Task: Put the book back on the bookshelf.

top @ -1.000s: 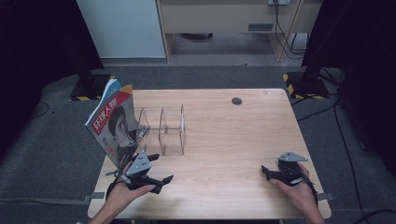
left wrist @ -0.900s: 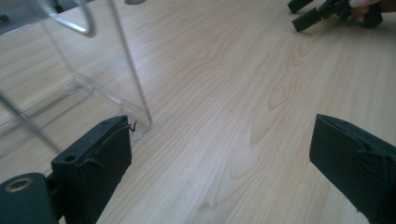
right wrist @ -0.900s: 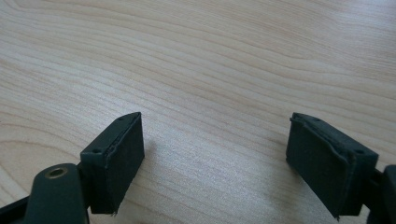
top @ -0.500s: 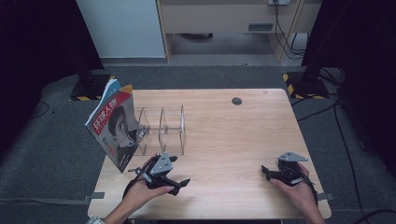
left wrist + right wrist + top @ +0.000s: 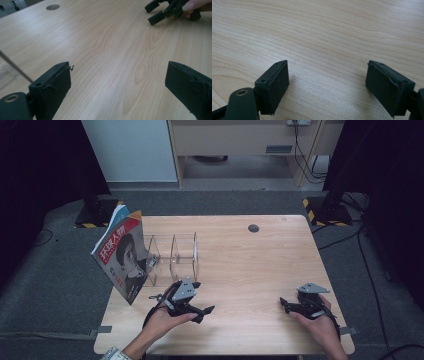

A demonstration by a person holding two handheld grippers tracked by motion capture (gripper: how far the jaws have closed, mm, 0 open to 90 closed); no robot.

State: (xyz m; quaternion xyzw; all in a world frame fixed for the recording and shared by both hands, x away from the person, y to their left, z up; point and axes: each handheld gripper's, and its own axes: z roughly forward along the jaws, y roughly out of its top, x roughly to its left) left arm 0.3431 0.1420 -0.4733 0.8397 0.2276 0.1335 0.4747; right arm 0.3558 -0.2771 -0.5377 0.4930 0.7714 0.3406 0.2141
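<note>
Here, the left gripper (image 5: 202, 309) hovers with jaws spread, empty, near the clear acrylic rack (image 5: 172, 257) holding a leaning magazine (image 5: 120, 252). The right gripper (image 5: 286, 304), likewise agape and empty, rests on the wooden table (image 5: 250, 270).

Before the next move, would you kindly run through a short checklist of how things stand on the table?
1. Left gripper open and empty: ok.
2. Right gripper open and empty: ok.
3. Magazine standing at the clear rack's left end: ok, though it leans.
4. Magazine firmly seated in a slot: cannot tell.
5. Rack's other slots free: ok.
6. Bare table between the two grippers: ok.
</note>
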